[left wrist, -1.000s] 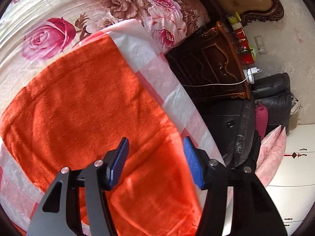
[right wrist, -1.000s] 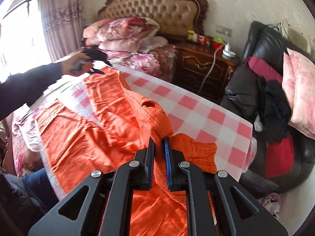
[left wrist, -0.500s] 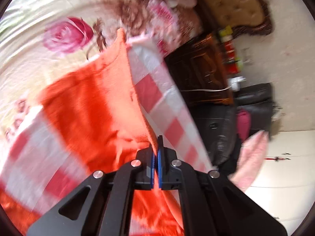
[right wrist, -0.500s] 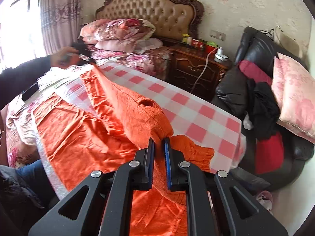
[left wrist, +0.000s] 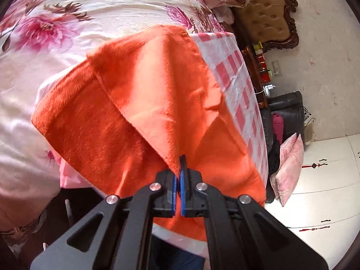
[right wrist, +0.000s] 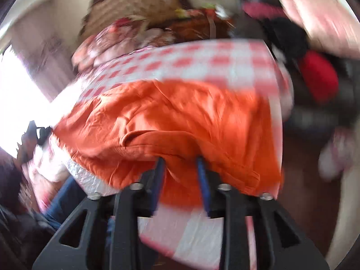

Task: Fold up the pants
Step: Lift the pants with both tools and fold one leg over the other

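Observation:
The orange fleece pants lie on a red-and-white checked cloth over the bed. My left gripper is shut on a corner of the pants, lifted and folded back over the rest of the fabric. In the blurred right wrist view the pants lie bunched on the checked cloth. My right gripper hangs low over their near edge with its jaws opening; orange fabric sits between the blue pads, which stand apart from each other.
A floral bedspread lies beyond the pants, with a tufted headboard and a dark nightstand at the far end. A black sofa with pink cushions stands beside the bed. A person's blue-clad leg shows at lower left.
My left gripper shut on the pants' edge and swept it across, folding the fabric over. My right gripper dropped down, rolled, and its jaws parted from the orange fabric.

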Demonstrator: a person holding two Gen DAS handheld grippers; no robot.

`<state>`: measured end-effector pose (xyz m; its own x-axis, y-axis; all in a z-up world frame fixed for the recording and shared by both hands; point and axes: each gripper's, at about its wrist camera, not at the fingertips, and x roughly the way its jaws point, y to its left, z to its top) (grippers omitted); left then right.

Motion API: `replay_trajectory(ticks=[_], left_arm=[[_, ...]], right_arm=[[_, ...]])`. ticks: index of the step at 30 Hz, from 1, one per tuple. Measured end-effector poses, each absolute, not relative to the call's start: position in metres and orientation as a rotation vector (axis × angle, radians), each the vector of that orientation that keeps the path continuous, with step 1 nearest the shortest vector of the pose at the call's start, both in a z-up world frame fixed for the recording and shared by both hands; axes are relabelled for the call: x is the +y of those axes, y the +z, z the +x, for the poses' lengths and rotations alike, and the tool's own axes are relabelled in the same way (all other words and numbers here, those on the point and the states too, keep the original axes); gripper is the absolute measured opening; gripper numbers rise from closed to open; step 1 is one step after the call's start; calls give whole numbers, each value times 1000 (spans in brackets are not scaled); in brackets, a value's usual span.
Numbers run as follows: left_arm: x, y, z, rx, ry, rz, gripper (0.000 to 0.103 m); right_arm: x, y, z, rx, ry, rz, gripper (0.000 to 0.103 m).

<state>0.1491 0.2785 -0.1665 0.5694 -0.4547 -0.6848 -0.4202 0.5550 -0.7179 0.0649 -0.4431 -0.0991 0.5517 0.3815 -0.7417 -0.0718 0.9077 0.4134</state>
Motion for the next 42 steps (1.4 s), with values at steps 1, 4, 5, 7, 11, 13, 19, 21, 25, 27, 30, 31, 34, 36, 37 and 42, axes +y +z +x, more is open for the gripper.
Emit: replay_trajectory(ticks=[1, 4, 5, 7, 11, 13, 19, 21, 25, 27, 30, 31, 34, 36, 37, 42], left_arm=[[279, -169, 145, 1000, -28, -1028, 2], [279, -175, 140, 980, -40, -1039, 2], [279, -178, 141, 978, -43, -1037, 2], [280, -181, 142, 979, -48, -1052, 2], [278, -184, 144, 969, -60, -1076, 2], [281, -184, 142, 964, -68, -1086, 2], [281, -172, 158, 970, -93, -1055, 2], [281, -152, 174, 966, -108, -1039, 1], [278, -69, 244, 903, -137, -972, 1], [277, -37, 278, 878, -165, -974, 1], [270, -5, 293, 845, -215, -1001, 1], [266, 1, 286, 837, -222, -979, 1], [257, -14, 244, 840, -243, -919, 1], [253, -49, 211, 884, -224, -899, 1], [250, -66, 198, 905, -214, -890, 1], [246, -161, 147, 1039, -159, -922, 1]], right_arm=[[-451, -102, 52, 947, 229, 429, 71], [-473, -105, 25, 911, 174, 669, 84], [-478, -106, 23, 905, 170, 735, 84], [-484, -110, 22, 898, 146, 864, 83], [-490, -127, 37, 957, 58, 1033, 83], [-487, -134, 42, 961, 38, 1098, 83], [-471, -128, 76, 1017, -13, 1091, 20], [-476, -104, 98, 1011, -29, 1049, 19], [-492, -33, 175, 942, -8, 979, 19], [-500, 4, 221, 872, 51, 941, 19], [-508, 37, 237, 739, 84, 889, 19], [-508, 37, 230, 715, 115, 886, 19], [-506, 7, 201, 754, 83, 806, 19], [-511, -33, 181, 836, 57, 801, 19], [-514, -55, 171, 879, 42, 800, 19], [-518, -130, 136, 1022, -19, 812, 19]])
